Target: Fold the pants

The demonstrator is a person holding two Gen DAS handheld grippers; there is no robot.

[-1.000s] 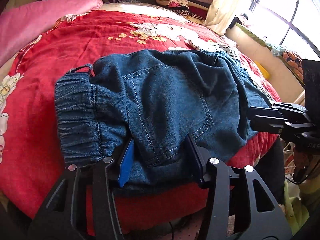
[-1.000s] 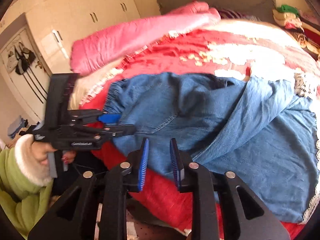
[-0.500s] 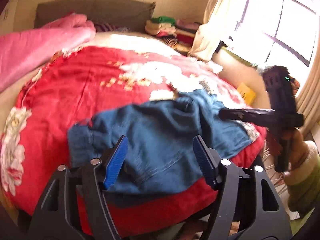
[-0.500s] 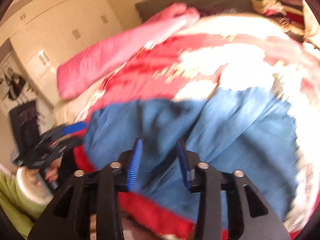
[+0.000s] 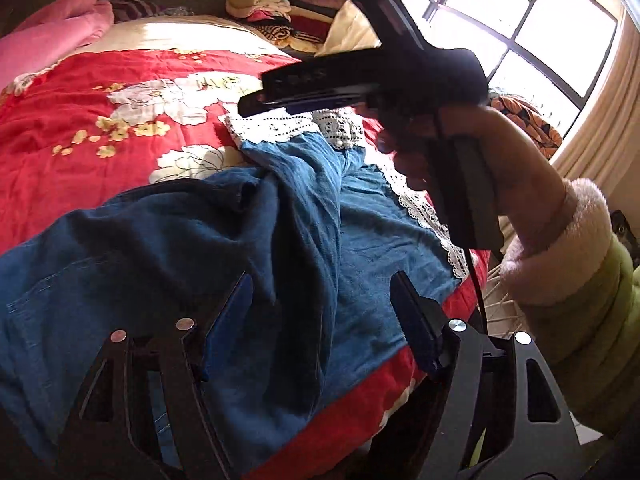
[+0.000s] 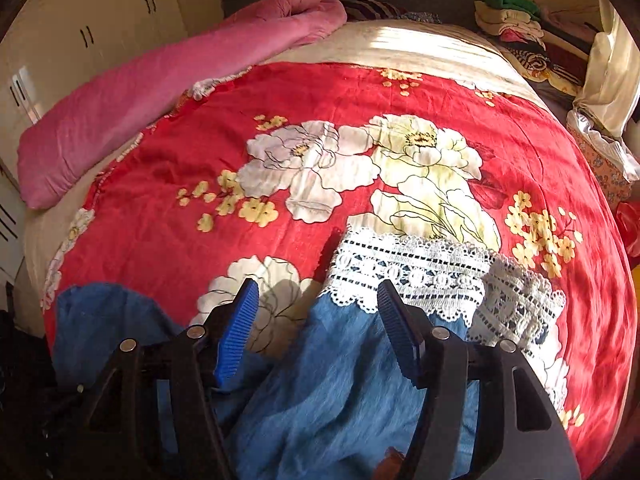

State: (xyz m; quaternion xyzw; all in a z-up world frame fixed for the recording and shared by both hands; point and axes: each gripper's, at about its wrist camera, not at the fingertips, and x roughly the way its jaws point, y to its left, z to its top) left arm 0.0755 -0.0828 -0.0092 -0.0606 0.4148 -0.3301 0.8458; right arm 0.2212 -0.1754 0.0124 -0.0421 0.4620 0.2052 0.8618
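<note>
Pants (image 5: 168, 264) of blue denim lie crumpled along the near edge of the red floral bedspread (image 6: 360, 92), their lace-trimmed cuffs (image 6: 412, 272) pointing up the bed. A pink quilt (image 6: 160, 80) runs along the bedspread's far side. The right gripper (image 6: 316, 332) hangs over a cuff, jaws just widened (nothing pinched). The left gripper (image 5: 324, 316) stands apart over the denim, jaws just eased inward, seemingly clear of the cloth.

Both grippers have let go of the pants (image 5: 168, 264) and pulled toward the lace cuffs (image 6: 408, 276). The left gripper (image 5: 324, 320) and right gripper (image 6: 316, 328) have just been opening, their fingers now clear of the denim.
</note>
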